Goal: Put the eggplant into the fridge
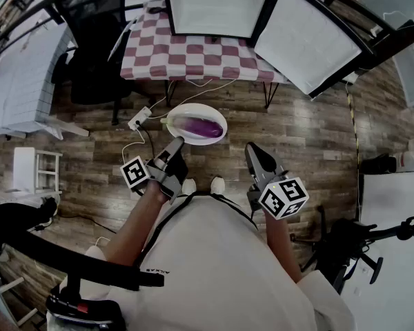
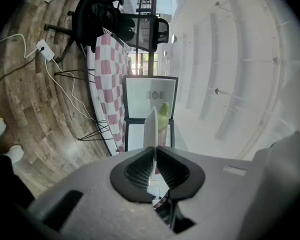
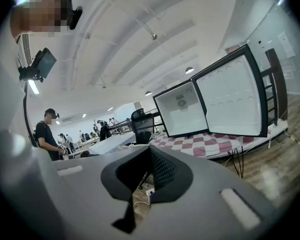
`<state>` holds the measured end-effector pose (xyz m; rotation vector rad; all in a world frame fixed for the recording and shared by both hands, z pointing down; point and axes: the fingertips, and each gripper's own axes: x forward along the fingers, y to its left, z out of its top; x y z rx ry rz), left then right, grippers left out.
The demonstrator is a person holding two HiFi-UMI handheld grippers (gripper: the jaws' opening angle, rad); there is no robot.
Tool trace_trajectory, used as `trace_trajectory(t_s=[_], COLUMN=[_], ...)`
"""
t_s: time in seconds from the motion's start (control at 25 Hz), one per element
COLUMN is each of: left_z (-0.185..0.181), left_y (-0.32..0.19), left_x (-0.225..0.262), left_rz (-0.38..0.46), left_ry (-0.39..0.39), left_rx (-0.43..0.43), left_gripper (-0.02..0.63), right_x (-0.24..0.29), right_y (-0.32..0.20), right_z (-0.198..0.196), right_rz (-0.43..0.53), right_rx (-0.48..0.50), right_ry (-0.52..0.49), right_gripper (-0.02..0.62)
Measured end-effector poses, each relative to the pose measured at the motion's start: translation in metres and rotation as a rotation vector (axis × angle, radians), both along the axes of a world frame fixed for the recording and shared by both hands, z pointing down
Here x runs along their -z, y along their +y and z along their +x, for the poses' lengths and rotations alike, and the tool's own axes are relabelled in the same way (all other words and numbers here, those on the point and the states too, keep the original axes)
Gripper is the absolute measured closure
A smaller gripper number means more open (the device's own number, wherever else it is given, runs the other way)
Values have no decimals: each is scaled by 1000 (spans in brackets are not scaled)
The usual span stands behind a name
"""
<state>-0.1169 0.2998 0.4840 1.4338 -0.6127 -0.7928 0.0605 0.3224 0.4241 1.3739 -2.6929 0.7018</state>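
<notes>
A purple eggplant [image 1: 201, 125] with a green stem [image 2: 163, 115] lies on a white plate [image 1: 217, 118]. My left gripper [image 1: 176, 144] is shut on the plate's near rim and holds it out in front of me, above the wooden floor. In the left gripper view the plate [image 2: 151, 126] shows edge-on between the pads. The small fridge [image 1: 214, 5] stands on the checkered table with its door [image 1: 310, 40] swung wide open to the right. It also shows beyond the plate as the fridge [image 2: 151, 96], and in the right gripper view as the fridge [image 3: 182, 109]. My right gripper [image 1: 254, 150] is shut and empty, to the right of the plate.
The checkered table [image 1: 193, 54] stands ahead on thin legs. A black office chair [image 1: 90, 33] is at its left. A power strip with cables [image 1: 139, 118] lies on the floor near the plate. A white stool [image 1: 34, 171] is at left. A person [image 3: 47, 134] stands far off.
</notes>
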Motion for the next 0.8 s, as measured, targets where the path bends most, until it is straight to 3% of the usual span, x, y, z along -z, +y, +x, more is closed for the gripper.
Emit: trace_trajectory(t_s=[0.8], left_z=[-14], left_y=[-1], left_x=[-1], left_rz=[9], left_ry=[6], left_rx=[-64], left_gripper=[578], right_x=[-3], right_y=[1], right_z=[-22], right_rz=[-1], right_rx=[-10], right_ry=[-9], right_gripper=[589])
